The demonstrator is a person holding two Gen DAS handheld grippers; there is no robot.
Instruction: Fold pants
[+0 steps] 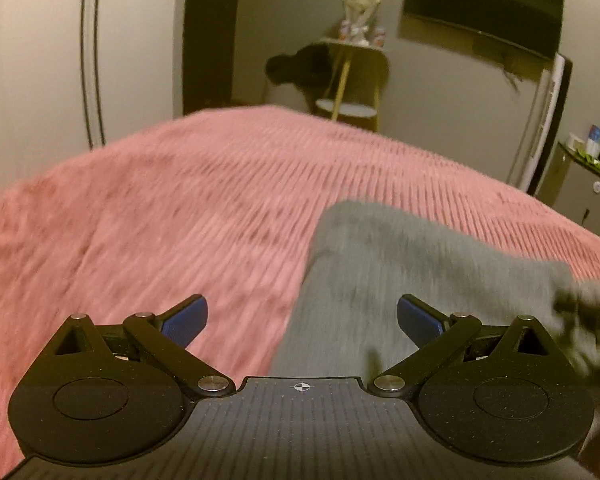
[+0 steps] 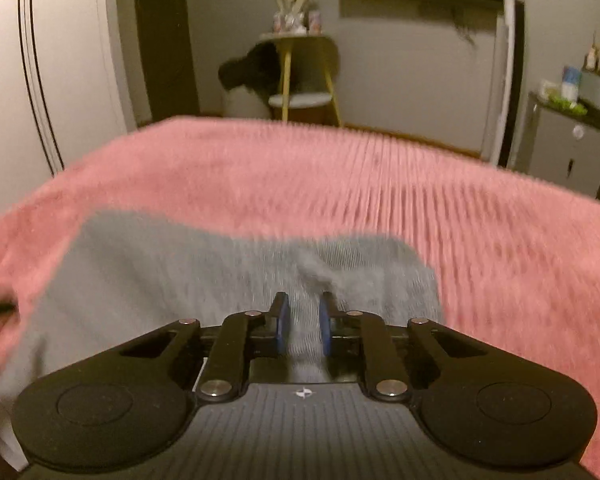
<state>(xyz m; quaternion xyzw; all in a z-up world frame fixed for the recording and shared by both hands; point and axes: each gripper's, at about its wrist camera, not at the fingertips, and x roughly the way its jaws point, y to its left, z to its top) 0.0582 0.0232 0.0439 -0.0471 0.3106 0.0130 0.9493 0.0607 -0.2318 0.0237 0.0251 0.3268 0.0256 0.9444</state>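
A pink ribbed blanket (image 1: pixel 160 200) spreads ahead of both grippers, with a small table (image 2: pixel 300 40) and wall beyond. The left gripper (image 1: pixel 302 316) is spread wide, empty. The right gripper (image 2: pixel 303 320) is pinched on the grey pants (image 2: pixel 180 264).

The pink bed (image 1: pixel 148 208) lies bare to the left of the grey pants (image 1: pixel 380 280), with open cloth out to its far edge. In the right wrist view the bed (image 2: pixel 500 240) is likewise bare to the right of the pants (image 2: pixel 180 264). Beyond the far edge stand a stool (image 2: pixel 300 80) with a dark heap (image 2: pixel 248 68) beside it, and a cabinet (image 2: pixel 568 152) at the right.
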